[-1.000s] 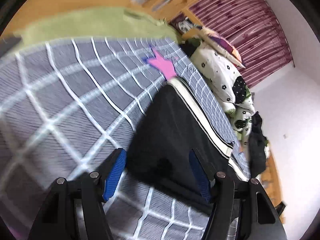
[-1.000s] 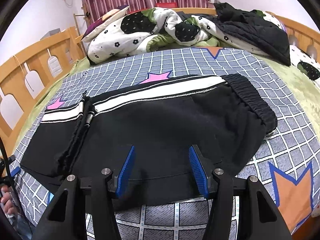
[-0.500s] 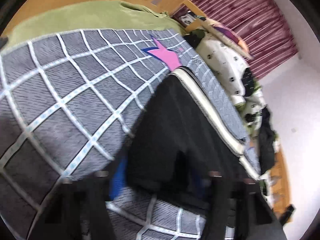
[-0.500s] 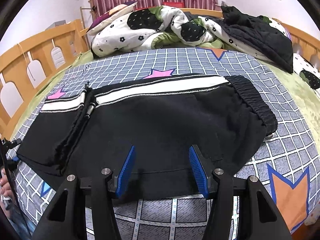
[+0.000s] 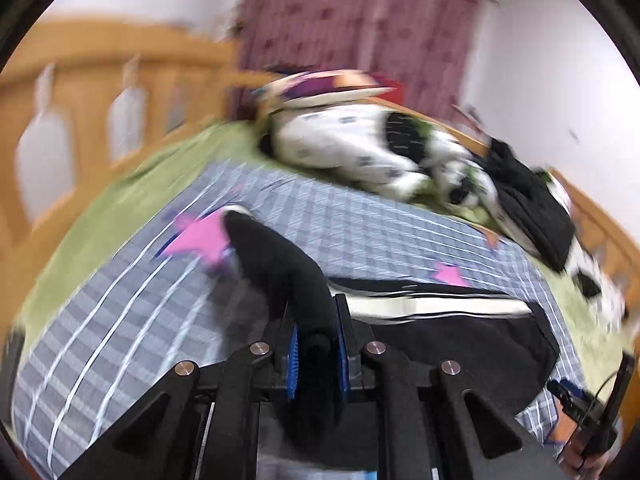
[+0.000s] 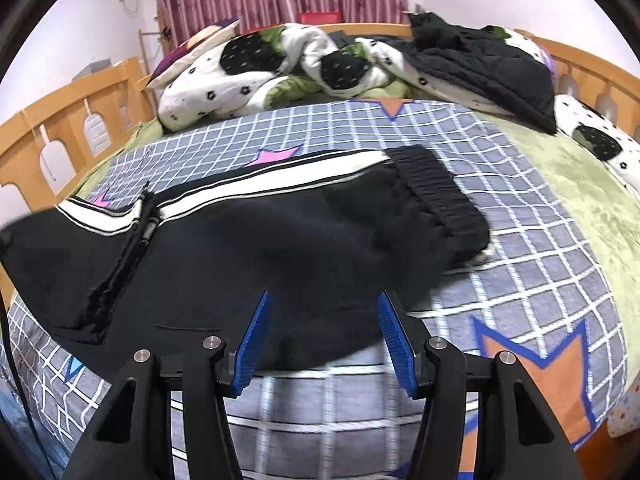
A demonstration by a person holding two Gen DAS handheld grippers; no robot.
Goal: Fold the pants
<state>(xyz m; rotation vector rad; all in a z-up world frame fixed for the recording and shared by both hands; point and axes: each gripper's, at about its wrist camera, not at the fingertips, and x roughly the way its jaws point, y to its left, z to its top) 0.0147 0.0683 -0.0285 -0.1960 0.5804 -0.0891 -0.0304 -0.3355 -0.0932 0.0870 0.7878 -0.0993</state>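
Left claw point(image 5: 316, 354) has clamped, lifting pants point(image 5: 280, 264).

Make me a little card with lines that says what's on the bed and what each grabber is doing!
pants: black pants with a white side stripe, lying on the checked blanket
left gripper: shut on a fold of the pants, lifting it
right gripper: open, at the near edge of the pants
behind: spotted duvet, black jacket
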